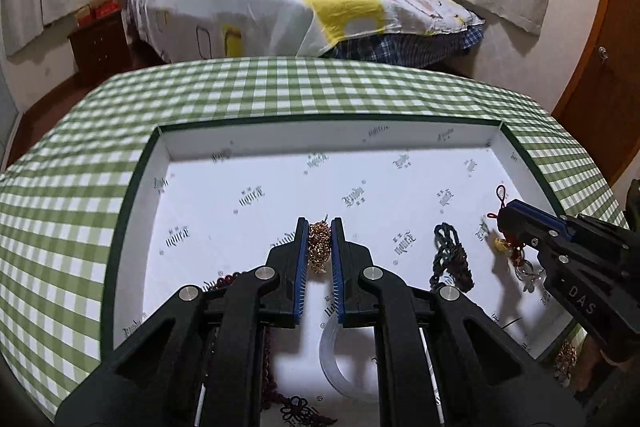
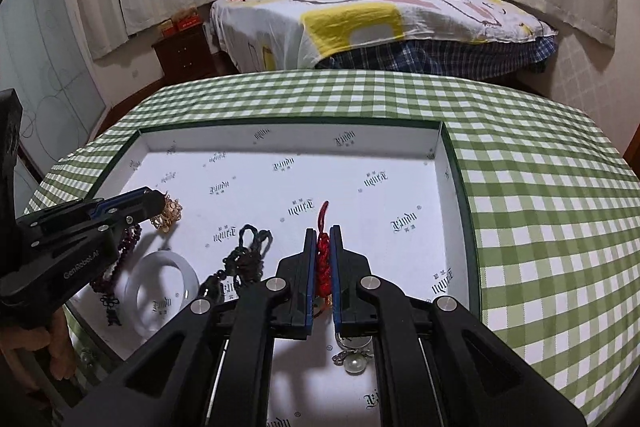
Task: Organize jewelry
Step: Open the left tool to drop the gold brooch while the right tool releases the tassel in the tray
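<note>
A bunched gold chain [image 1: 319,247] is pinched between the closed pads of the left gripper [image 1: 319,233], low over the white printed floor of a shallow green-edged box lid [image 1: 132,187]. The right gripper [image 2: 323,239], angled downward, is clamped on a red knotted cord charm [image 2: 324,259]. Loose in the lid lie a dark braided cord [image 2: 244,255], dark red beads [image 2: 120,259] and a translucent bangle [image 2: 162,287]; only the right view shows a pearl brooch [image 2: 354,361]. A green gingham cloth [image 2: 540,227] lies beneath.

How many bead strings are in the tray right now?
1 for sure: the dark red bead string lies near the tray's left side, partly under the left gripper. Others may be hidden behind the grippers.
</note>
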`<state>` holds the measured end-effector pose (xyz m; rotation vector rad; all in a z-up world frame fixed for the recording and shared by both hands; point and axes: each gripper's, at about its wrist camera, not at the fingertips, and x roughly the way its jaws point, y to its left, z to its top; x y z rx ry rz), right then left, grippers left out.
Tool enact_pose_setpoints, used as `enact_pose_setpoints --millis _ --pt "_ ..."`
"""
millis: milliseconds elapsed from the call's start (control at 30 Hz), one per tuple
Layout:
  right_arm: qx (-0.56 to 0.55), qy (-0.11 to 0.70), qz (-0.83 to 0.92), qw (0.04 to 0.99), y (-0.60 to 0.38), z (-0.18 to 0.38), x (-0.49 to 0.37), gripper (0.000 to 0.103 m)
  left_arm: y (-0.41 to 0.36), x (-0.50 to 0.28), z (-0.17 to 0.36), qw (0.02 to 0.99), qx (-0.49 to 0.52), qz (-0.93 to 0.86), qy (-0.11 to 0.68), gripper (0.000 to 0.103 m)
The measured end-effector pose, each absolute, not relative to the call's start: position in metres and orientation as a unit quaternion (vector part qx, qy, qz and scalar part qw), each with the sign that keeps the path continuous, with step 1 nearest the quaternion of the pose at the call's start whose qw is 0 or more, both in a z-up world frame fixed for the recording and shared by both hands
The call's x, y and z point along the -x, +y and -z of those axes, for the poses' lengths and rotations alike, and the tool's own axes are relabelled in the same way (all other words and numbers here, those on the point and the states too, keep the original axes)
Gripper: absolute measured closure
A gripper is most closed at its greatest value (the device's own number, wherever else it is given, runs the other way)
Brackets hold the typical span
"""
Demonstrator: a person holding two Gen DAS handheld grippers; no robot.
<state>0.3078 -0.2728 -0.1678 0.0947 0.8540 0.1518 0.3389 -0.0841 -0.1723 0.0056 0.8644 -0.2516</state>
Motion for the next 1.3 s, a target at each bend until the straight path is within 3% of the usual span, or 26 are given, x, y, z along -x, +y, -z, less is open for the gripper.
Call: enact_pose_setpoints --millis 167,233,267,300,833,1300 --pt "-0.044 0.421 -0.072 0.903 -0.271 0.172 -0.31 0.093 -0.084 -0.339 0.176 0.9 0.0 0.12 0.42 0.087" --pt "-0.045 0.425 -0.069 0.901 -0.272 0.174 -0.311 0.077 -0.083 -0.34 0.177 0.899 0.002 0.119 0.421 0.071" --pt "-0.047 0.423 -0.068 0.902 -0.272 0.175 -0.31 0.062 -0.082 -0.339 0.177 0.899 0.004 0.119 0.421 0.07" --pt "-0.047 0.421 -0.067 0.904 -0.272 0.174 -0.309 0.059 -0.081 -0.338 0.177 0.9 0.004 0.118 0.42 0.069" --pt "-0.059 0.371 -0.061 0.925 -0.279 0.129 -0.267 0.059 -0.073 -0.29 0.132 0.927 -0.001 0.118 0.357 0.04" --pt "-0.048 0.343 -0.068 0.936 -0.263 0.101 -0.209 0.059 -0.05 -0.226 0.1 0.947 0.011 0.096 0.306 0.038"
